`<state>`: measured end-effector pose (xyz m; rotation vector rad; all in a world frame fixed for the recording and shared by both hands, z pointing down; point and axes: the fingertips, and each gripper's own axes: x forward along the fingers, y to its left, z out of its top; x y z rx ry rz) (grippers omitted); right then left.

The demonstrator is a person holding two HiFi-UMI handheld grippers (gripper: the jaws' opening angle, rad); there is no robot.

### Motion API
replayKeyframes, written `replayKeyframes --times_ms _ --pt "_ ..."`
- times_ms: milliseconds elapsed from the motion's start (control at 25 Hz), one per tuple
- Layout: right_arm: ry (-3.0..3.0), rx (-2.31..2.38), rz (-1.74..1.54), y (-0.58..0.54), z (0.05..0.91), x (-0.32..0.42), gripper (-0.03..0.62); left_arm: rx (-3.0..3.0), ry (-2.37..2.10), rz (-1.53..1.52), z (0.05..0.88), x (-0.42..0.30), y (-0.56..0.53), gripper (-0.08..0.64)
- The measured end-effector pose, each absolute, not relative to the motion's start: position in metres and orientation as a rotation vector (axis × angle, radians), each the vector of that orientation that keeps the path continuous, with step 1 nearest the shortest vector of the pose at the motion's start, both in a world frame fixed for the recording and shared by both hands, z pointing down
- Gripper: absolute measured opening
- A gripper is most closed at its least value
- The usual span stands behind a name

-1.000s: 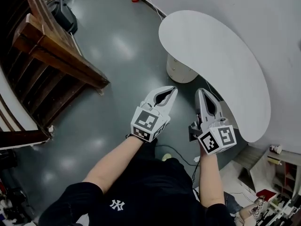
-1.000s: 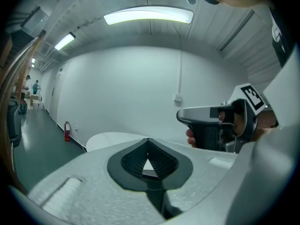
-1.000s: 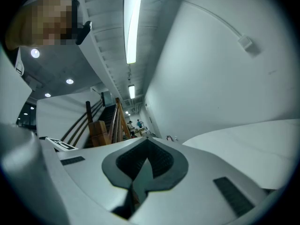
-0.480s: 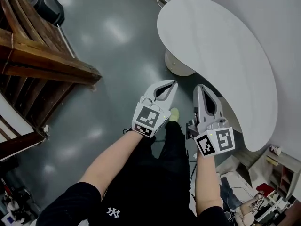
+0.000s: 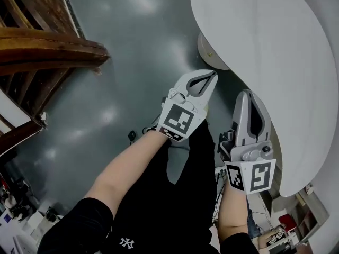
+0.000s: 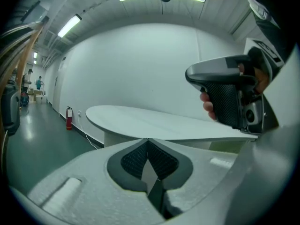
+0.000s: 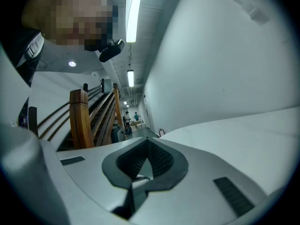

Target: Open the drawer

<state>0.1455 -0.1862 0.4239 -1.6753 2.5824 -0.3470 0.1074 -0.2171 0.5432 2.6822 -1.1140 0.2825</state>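
Note:
No drawer front shows plainly in any view. My left gripper is shut and holds nothing; it points forward over the grey floor toward the round white pedestal under the table. My right gripper is beside it, also shut and empty, close along the edge of the curved white tabletop. In the left gripper view the closed tips face the tabletop from about its own height. The right gripper view shows closed tips with the tabletop spreading to the right.
A dark wooden stair railing runs along the left and also appears as the stair railing in the right gripper view. A red fire extinguisher stands by the far wall. Cables lie on the floor. The person's legs are below the grippers.
Both grippers have sunk together beside the table edge, and the head view has swung closer over the tabletop and pedestal. Their jaws have stayed shut.

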Motion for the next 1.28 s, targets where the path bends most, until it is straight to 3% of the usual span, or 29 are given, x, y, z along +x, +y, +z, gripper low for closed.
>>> replayKeyframes --times_ms 560,840,1280 --pt "2.548 -1.657 -0.22 -0.213 0.506 0.138 0.014 2.759 -1.093 0.257 0.663 0.121 -0.277 0.013" --pt "2.522 -1.665 -0.17 -0.217 0.515 0.143 0.014 2.812 -1.087 0.281 0.691 0.133 -0.302 0.101" --pt "2.532 -1.665 -0.152 -0.22 0.522 0.155 0.014 2.833 -1.062 0.335 0.72 0.153 -0.32 0.115"
